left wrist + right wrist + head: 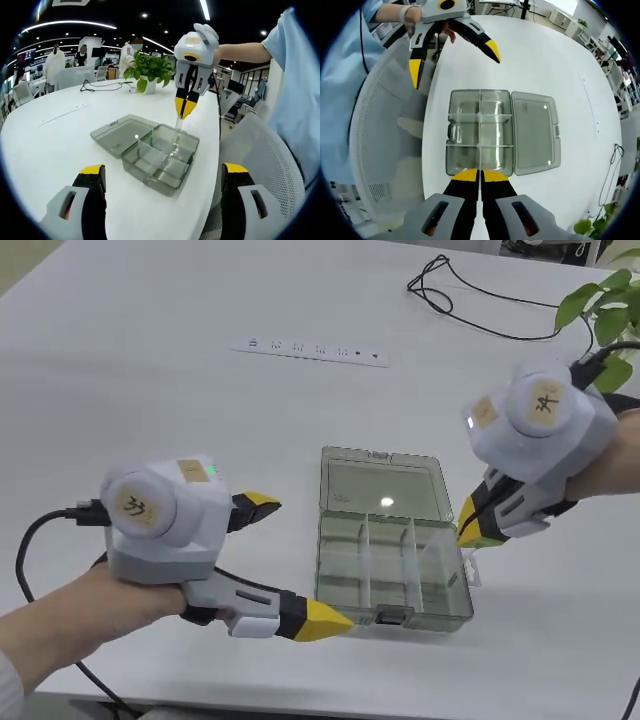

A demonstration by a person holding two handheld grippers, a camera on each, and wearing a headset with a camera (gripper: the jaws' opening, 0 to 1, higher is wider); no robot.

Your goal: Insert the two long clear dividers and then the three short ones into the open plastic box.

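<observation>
My right claw (468, 535) is clamped on a clear divider (177, 131), which hangs from it into the open box (350, 612) at the box's 3 o'clock edge. My left claw (305, 561) hovers with jaws spread wide at the box's 8 o'clock, over the bench (150, 400)

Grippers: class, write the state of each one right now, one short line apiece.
Left gripper: open, holding nothing.
Right gripper: shut on a clear divider.

Glossy translucent plastic box (385, 488), matt table (150, 410)
</observation>
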